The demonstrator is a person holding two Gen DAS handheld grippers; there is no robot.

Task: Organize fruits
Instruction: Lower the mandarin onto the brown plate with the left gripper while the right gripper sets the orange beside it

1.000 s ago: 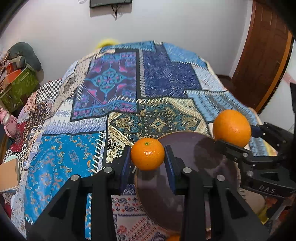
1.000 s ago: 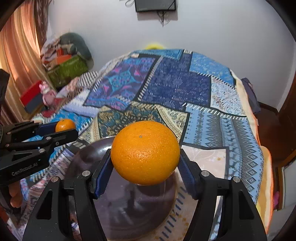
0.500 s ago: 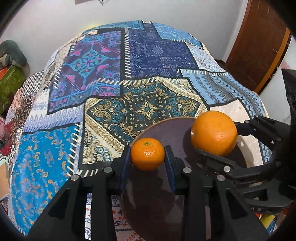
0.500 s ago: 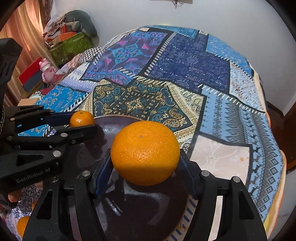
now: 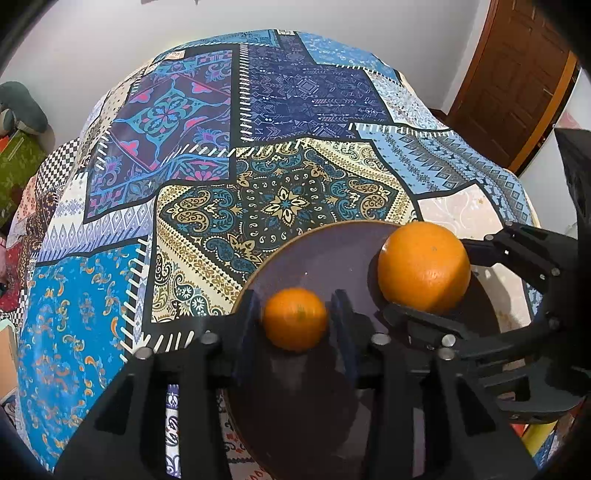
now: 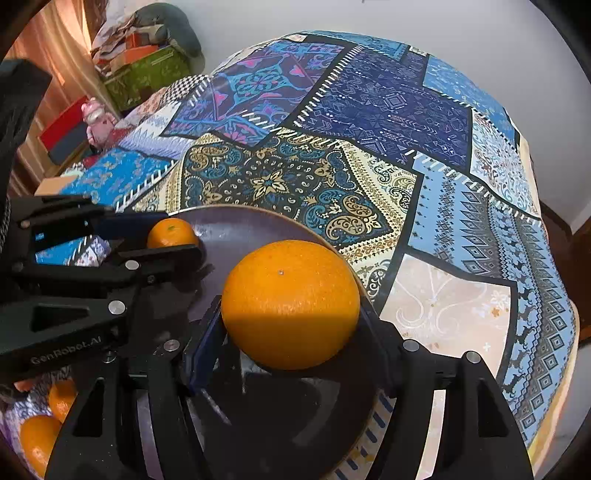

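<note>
Now the left gripper (image 5: 295,319) clasps a small orange (image 5: 295,318), and the right gripper (image 6: 290,314) clasps a large orange (image 6: 290,303); both hang over the dark plate (image 5: 325,254) on the patchwork bedspread (image 5: 284,199), with 2 more oranges (image 6: 48,417) beside the plate.

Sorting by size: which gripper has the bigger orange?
The right gripper has the big orange; the left gripper's small orange is clearly smaller.

A bed under a patchwork bedspread (image 5: 280,122) of blue, navy and cream panels fills the room's middle. Behind it at twelve o'clock stands a plain white wall (image 6: 406,18). A brown wooden door (image 5: 517,74) sits at two o'clock; at ten o'clock, a green box (image 6: 147,74) under piled clothes, beside orange curtains (image 6: 55,48).
</note>
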